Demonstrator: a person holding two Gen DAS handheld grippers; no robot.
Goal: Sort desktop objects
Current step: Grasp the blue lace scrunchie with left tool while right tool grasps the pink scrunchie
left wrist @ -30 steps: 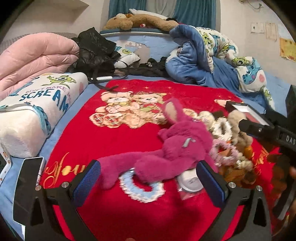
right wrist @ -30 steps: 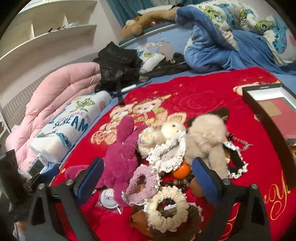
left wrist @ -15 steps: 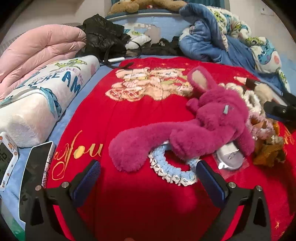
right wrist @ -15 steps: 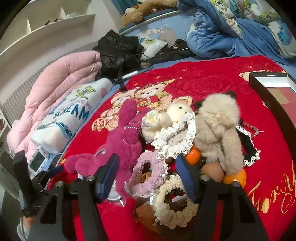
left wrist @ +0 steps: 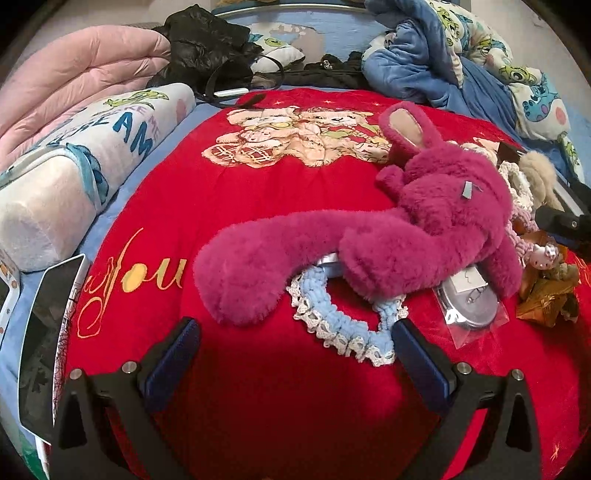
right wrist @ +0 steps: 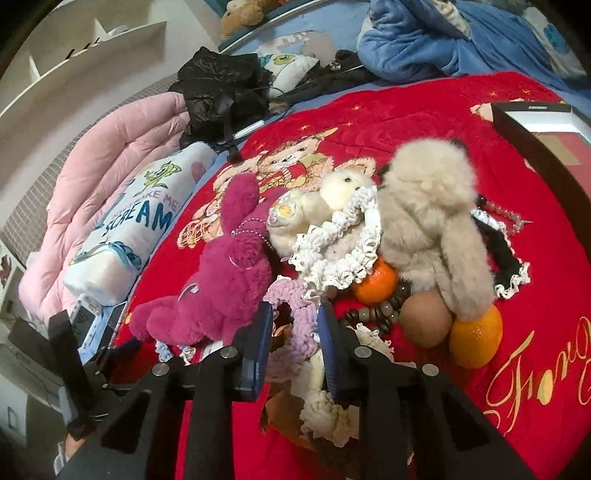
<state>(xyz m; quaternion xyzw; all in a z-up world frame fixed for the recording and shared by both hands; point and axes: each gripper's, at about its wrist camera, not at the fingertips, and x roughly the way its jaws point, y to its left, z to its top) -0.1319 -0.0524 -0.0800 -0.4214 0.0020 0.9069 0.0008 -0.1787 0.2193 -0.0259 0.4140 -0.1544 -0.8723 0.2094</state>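
A red blanket [left wrist: 258, 206] with a teddy-bear picture and gold lettering covers the bed. Along its left edge lies a white pillow [left wrist: 85, 162] printed with "SCREAM", and beyond that a folded pink quilt [right wrist: 110, 173]. A black jacket [right wrist: 221, 85] is heaped near the head of the bed, with a crumpled blue blanket [left wrist: 417, 70] and a cartoon-print duvet [left wrist: 517, 77] to the right. A brown teddy bear [right wrist: 240, 11] rests at the headboard. White shelves [right wrist: 85, 62] stand against the wall.

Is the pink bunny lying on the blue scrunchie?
Touching. The left wrist view shows the bunny draped across the scrunchie, covering its far side with no gap.
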